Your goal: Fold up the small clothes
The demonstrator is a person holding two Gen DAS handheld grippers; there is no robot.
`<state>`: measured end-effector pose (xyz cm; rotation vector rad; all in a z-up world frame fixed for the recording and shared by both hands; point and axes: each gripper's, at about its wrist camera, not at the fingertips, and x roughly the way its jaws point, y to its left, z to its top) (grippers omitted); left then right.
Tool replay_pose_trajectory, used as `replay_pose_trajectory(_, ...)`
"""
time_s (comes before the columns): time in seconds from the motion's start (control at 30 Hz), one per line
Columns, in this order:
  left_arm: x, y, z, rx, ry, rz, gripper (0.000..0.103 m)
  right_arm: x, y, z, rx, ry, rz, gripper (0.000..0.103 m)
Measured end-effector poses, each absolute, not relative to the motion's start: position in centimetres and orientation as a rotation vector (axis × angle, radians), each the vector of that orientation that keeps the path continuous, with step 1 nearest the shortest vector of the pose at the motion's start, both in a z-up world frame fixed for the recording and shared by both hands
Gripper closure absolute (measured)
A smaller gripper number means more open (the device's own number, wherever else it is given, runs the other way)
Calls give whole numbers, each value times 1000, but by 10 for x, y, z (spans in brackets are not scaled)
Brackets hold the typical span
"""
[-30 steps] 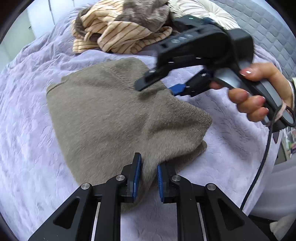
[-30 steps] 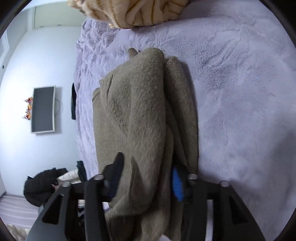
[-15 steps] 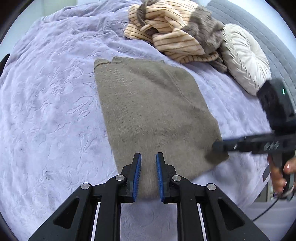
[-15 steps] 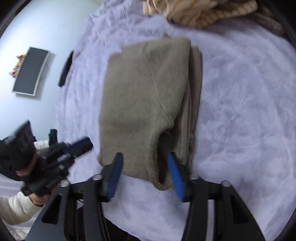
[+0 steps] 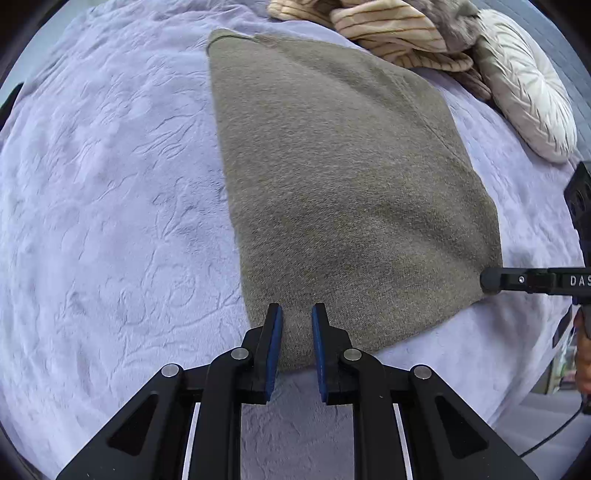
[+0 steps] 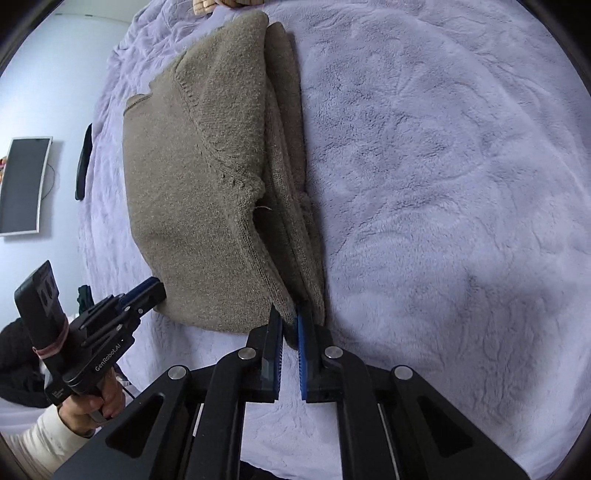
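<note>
A lilac plush blanket (image 5: 110,192) with an embossed pattern covers the bed and carries every item. A pale wall with a flat dark screen (image 6: 22,184) shows beyond the bed's left edge in the right wrist view.

The taupe knit sweater (image 5: 332,177) lies folded on the blanket, its long fold running from the far edge of the bed toward the near edge. In the right wrist view its stacked layers show along the right side of the fold. A striped beige garment (image 5: 388,33) lies bunched just past the sweater's far end, toward the head of the bed. A round pleated cushion (image 5: 528,96) sits beside the garment at the bed's far right corner.

Left gripper (image 5: 296,314): the jaws are clamped on the sweater's near hem, with cloth filling the narrow gap between the blue pads. A hand (image 6: 88,406) in a cream sleeve holds this gripper.

Right gripper (image 6: 290,321): the jaws have just been closing. They now pinch the near corner of the sweater's stacked layers, with a thin fold of knit between the pads. In the left wrist view its black fingers meet the sweater's right corner.
</note>
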<state>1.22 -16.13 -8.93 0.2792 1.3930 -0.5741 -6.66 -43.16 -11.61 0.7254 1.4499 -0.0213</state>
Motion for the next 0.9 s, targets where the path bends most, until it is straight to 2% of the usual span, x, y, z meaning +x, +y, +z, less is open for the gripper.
replay_pose_trajectory(0.07,15,-157,-85,262,1402,-546,85,-65,-434,-104,680,1457,-61,90)
replay_pose_trajectory(0.3,9,-145,-74,252,1431,-471,85,-49,-424,-52,527,1347,-85,90)
replay_pose_trajectory(0.4,6,-139,-69,247,1427,-451,85,-26,-412,-53,508,1334,-76,90)
replay_pose_trajectory(0.43,5,-136,-68,244,1427,-447,81,-20,-409,-55,509,1330,-71,90)
replay_pose_trajectory(0.47,6,-134,-67,242,1429,-440,50,-13,-406,-58,509,1325,-68,90)
replay_pose_trajectory(0.53,7,-135,-64,246,1402,-406,10,-8,-397,-61,497,1328,-71,90)
replay_pose_trajectory(0.77,8,-135,-64,253,1415,-394,10,-13,-405,-106,491,1435,-131,91)
replay_pose_trajectory(0.9,11,-135,-62,250,1412,-390,10,-26,-412,-102,551,1421,-122,90)
